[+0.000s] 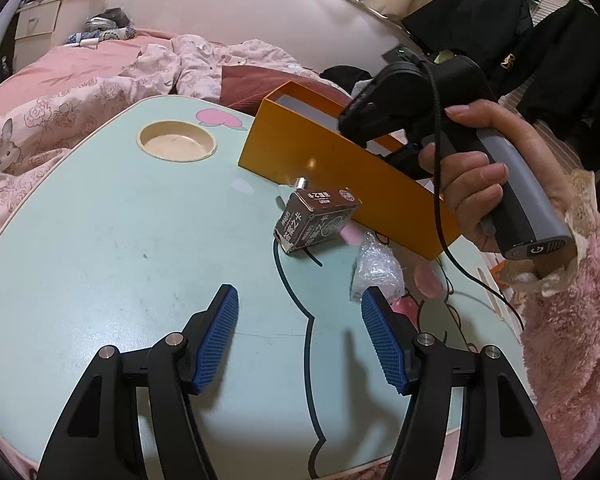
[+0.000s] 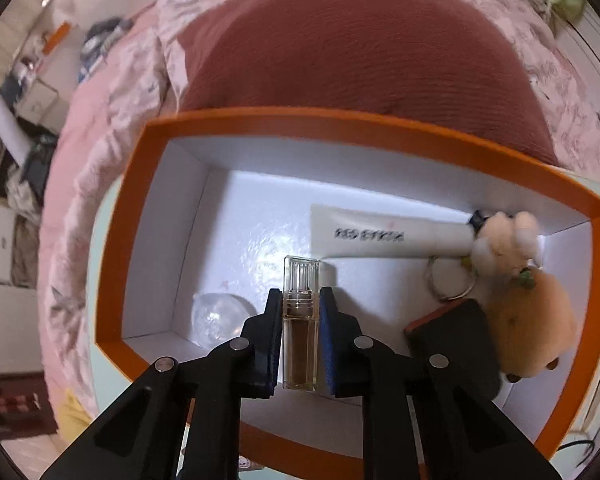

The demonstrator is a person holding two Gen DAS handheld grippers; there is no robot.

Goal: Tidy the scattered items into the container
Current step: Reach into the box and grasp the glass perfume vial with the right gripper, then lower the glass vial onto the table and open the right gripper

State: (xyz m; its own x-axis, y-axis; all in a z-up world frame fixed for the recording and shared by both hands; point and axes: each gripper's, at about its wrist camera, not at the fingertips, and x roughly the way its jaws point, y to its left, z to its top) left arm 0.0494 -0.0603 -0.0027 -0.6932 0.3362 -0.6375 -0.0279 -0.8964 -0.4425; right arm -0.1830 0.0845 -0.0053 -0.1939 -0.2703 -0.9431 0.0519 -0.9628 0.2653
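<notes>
The right gripper (image 2: 300,300) pinches a small clear glass bottle (image 2: 299,320) over the orange cardboard box (image 2: 380,130); released from here it could crack against the white tube (image 2: 384,234); the left gripper (image 1: 300,320) stands spread and empty over the pale green table (image 1: 120,220).

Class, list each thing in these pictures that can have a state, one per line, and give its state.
Orange box: open, partly filled.
Small bottle: clamped, over the box.
Right hand-held gripper: shut on the bottle.
Left hand-held gripper: open, empty.
Brown carton: lying outside the box.

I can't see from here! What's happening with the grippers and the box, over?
Right gripper shut on small clear bottle, over orange box. Left gripper open, empty. Brown carton on table. Nothing blocking.
</notes>
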